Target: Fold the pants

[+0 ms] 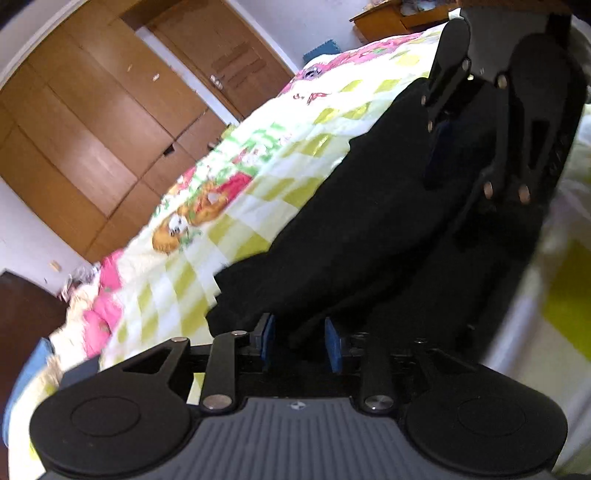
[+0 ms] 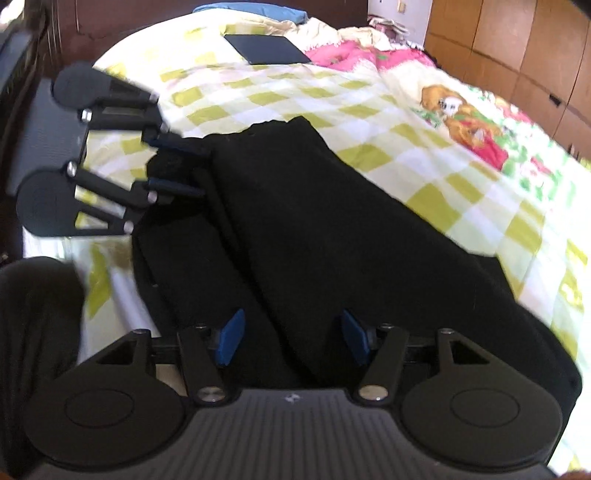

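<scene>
Checked quilted bed [image 2: 369,122] carries black pants [image 2: 314,221] and a dark tablet [image 2: 267,48].

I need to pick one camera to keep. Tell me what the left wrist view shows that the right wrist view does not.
Only the left wrist view shows the wooden door and the left gripper close up, its blue pads apart with a fold of the pants lying between them.

Only the right wrist view shows the flat dark slab and the blue cloth at the far end of the bed, and the right gripper close up, open over the pants.

Both show the black pants on the checked bedspread, the wooden wardrobe and the other gripper.
</scene>
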Motion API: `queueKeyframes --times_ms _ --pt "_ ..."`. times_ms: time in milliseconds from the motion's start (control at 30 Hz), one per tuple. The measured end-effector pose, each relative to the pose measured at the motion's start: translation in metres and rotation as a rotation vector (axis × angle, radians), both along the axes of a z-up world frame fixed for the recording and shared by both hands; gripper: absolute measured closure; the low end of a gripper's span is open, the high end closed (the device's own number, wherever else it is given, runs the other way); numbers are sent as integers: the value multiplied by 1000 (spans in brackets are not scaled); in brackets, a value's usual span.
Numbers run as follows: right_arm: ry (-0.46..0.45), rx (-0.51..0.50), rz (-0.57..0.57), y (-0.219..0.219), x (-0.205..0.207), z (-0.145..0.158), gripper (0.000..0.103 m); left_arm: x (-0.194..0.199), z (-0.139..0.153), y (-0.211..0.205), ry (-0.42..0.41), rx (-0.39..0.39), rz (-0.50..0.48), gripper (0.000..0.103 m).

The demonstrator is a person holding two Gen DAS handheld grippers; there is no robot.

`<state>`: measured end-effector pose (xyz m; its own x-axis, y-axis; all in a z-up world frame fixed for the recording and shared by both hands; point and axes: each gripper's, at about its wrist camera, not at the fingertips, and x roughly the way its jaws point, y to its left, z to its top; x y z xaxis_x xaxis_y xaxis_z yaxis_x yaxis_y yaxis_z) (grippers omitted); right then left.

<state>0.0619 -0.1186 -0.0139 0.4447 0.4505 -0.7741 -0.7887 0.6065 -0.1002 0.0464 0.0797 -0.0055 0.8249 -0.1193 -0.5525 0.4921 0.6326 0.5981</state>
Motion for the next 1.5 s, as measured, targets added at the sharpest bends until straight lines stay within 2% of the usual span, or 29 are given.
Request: queueKeyframes --times_ms 67,100,167,200,267,300,333,367,500,633,733,800,833,900,933,967,1000,1033,1167,1333,1400,1433,1467,1500 --pt "-11 -8 12 10 2 -4 37 10 -6 -5 1 32 -29 53" --pt "-19 -18 17 13 3 -5 37 12 -12 -8 -10 72 -51 53" --pt "-41 -27 11 15 2 -4 40 12 -22 -14 -48 164 -88 52" --pt "-48 -34 -6 16 2 -4 41 12 -22 -15 -45 174 -88 54" --pt "-25 -11 -57 13 9 -3 57 16 -19 -13 -12 140 -55 68" --pt "-6 13 -79 11 14 -2 62 17 -17 -13 -15 128 -39 69" --pt "9 37 -99 8 18 2 77 17 -14 -12 -27 117 -26 72" --pt "25 60 -107 6 19 6 86 15 -11 -12 -33 105 -17 74" --pt "-3 72 -74 5 6 23 88 0 10 -9 -75 72 13 78" --pt "22 100 -37 4 -9 30 90 -17 25 0 -54 18 75 85" --pt "11 66 -49 12 -9 14 90 -16 3 5 -22 52 112 85" --pt "-17 57 -64 16 -7 10 86 -19 -4 3 -40 73 75 84" --pt "-14 53 -59 18 -6 11 80 -22 -3 1 -62 78 45 79" --pt "-19 74 -34 21 -8 13 62 -26 -2 -1 -93 117 -15 77" --pt "-27 67 -9 25 -9 12 50 -26 -3 -2 -103 141 -45 73" --pt "-41 46 8 30 -11 9 43 -24 -5 -1 -106 156 -66 70" --pt "-53 31 20 34 -12 6 43 -20 -7 0 -98 167 -87 67" --pt "-57 23 20 37 -11 2 43 -14 -10 1 -68 183 -110 57" --pt "-69 5 2 43 -2 -8 44 -14 -21 2 -37 272 -227 53" --pt "-73 31 -57 44 15 -4 48 11 -23 -2 -101 280 -161 47" --pt "-79 5 -28 49 15 -6 44 22 -31 -5 -92 286 -132 56" --pt "-98 -18 0 53 12 -9 43 23 -33 -7 -78 289 -127 69" --pt "-127 -37 26 56 9 -11 46 22 -33 -9 -69 287 -125 74" --pt "-145 -50 39 57 7 -13 50 18 -31 -10 -72 284 -116 74"
